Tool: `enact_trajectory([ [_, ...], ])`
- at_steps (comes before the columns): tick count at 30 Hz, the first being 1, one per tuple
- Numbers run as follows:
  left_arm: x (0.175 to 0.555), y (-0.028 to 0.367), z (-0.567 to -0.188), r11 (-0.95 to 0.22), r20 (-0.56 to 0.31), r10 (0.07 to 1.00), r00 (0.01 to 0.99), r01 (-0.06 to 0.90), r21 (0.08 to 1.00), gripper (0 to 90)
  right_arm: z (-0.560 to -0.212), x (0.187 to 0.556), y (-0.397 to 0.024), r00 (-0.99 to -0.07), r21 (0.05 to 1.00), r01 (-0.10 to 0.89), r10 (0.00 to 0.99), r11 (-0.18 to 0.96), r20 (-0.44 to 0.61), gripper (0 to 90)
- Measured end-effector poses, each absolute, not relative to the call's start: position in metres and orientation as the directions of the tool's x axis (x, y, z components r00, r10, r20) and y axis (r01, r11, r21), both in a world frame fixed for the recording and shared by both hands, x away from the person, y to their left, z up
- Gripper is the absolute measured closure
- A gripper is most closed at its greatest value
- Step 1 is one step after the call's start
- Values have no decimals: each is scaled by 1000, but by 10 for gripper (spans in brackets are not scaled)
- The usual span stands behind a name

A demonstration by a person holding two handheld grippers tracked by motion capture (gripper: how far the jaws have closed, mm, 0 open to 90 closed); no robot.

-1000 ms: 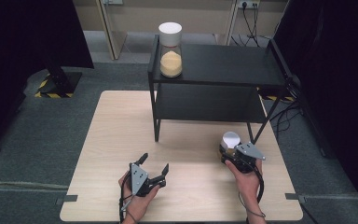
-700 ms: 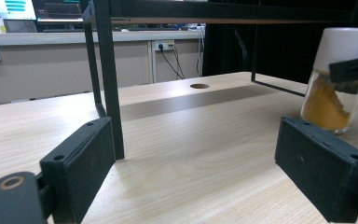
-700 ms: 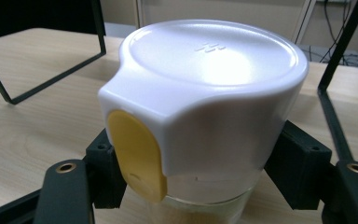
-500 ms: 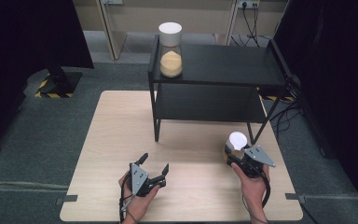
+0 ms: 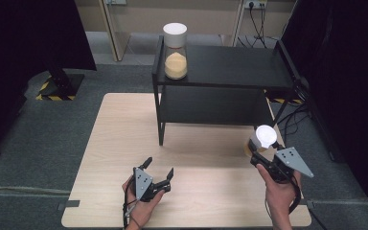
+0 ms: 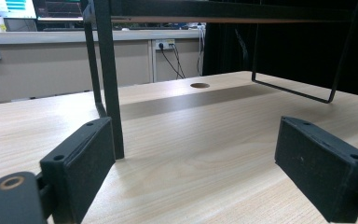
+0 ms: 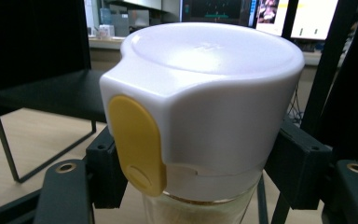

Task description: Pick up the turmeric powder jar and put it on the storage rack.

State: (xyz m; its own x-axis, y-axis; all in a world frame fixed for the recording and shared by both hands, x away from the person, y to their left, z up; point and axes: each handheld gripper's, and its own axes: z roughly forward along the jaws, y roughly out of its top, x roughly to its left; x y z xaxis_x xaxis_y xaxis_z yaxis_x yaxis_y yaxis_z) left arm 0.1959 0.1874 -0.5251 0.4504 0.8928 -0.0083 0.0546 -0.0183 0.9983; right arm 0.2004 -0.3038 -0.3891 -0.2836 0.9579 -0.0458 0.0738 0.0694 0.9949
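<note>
My right gripper (image 5: pixel 260 152) is shut on a glass jar (image 5: pixel 262 141) with a white lid (image 7: pixel 205 88) and a yellow tab (image 7: pixel 137 142), holding it just below the lid, above the table's right side beside the black shelf (image 5: pixel 230 72). The black pads (image 7: pixel 296 168) press on the jar's neck from both sides. A second jar (image 5: pixel 175 51) with a white lid and yellow grains stands on the shelf's top left corner. My left gripper (image 5: pixel 159 168) rests open near the table's front, its pads (image 6: pixel 81 163) wide apart with nothing between them, facing the shelf leg (image 6: pixel 109 79).
The wooden table (image 5: pixel 124 139) carries the two-tier shelf at its back right. A round cable hole (image 6: pixel 200 85) sits in the tabletop under the shelf. Cables and a wall socket (image 5: pixel 256 5) lie behind the shelf. Dark curtains flank both sides.
The right gripper has lifted the jar off the table and carried it to the right and upward. The left gripper has stayed where it was.
</note>
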Motion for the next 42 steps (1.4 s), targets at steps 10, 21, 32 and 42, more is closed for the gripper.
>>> enact_trajectory([
  [10, 196, 188, -525, -16, -11, 894, 449, 56, 998, 115, -358, 199, -305, -255, 998, 9, 966, 56, -52, 307],
  [21, 196, 187, -525, -22, -5, 894, 449, 55, 998, 115, -328, 205, -304, -244, 999, -40, 969, 35, -44, 307],
  [32, 196, 187, -524, -20, -8, 893, 450, 58, 998, 115, -299, 215, -303, -233, 997, -69, 972, 18, -34, 307],
  [42, 196, 187, -524, -21, -8, 893, 451, 58, 998, 115, -275, 224, -301, -224, 997, -82, 974, 11, -29, 307],
])
